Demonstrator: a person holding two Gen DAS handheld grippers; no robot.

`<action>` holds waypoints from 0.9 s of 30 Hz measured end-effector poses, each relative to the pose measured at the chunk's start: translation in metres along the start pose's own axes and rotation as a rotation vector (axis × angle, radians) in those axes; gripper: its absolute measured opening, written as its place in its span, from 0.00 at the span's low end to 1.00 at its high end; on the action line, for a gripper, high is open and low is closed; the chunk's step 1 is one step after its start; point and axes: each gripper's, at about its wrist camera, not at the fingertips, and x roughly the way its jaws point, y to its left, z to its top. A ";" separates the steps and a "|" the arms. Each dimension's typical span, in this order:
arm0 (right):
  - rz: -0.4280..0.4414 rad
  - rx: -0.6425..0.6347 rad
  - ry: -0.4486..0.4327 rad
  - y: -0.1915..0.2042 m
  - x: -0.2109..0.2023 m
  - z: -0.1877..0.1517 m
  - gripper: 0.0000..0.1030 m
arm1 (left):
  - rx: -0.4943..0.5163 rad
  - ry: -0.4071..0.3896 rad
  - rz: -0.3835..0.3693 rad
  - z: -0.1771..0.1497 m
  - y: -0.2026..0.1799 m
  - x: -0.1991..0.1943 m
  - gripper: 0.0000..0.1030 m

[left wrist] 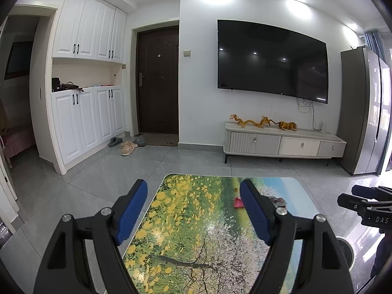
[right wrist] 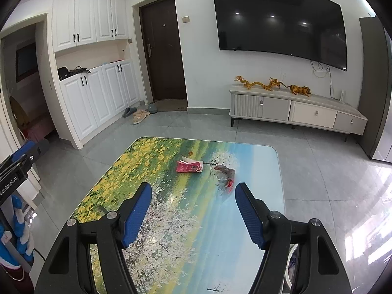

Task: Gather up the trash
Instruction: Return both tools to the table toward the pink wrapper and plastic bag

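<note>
Left gripper (left wrist: 193, 210) in the left wrist view: I read both blue pads spread wide with nothing between them, held above the near half of the printed table (left wrist: 186, 232). I judge this a standby height, kept clear so the approach path to the trash is unobstructed. At about 1 o'clock from the gripper midpoint, a red wrapper (left wrist: 238, 202) lies on the tabletop, mostly hidden behind the right-hand pad; its orientation cannot be read from this view. The right gripper (left wrist: 352, 193) enters at 3 o'clock, well apart from the table centre.

Right gripper (right wrist: 193, 208) in the right wrist view: jaws fully apart, empty, above the near end of the table (right wrist: 257, 220). The red wrapper (right wrist: 189, 166) lies flat at 12 o'clock, its long axis running roughly 9 to 3 o'clock, with a white flap lifted at its 11 o'clock corner. A crumpled clear wrapper (right wrist: 225, 175) with a red scrap sits at 1 o'clock, just beside the right-hand pad tip; its long axis runs near 12 to 6 o'clock. A small orange scrap (right wrist: 189, 152) lies just beyond the red wrapper. I judge the crumpled piece the nearer first pick; its raised folds should offer grip.
</note>
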 end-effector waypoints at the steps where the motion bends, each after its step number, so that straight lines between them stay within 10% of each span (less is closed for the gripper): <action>1: -0.002 -0.001 0.002 0.000 0.001 0.001 0.67 | -0.001 0.002 -0.001 0.000 0.000 0.001 0.74; 27: -0.014 -0.031 -0.006 -0.047 0.046 0.075 0.67 | 0.057 0.082 -0.055 0.067 0.016 0.123 0.75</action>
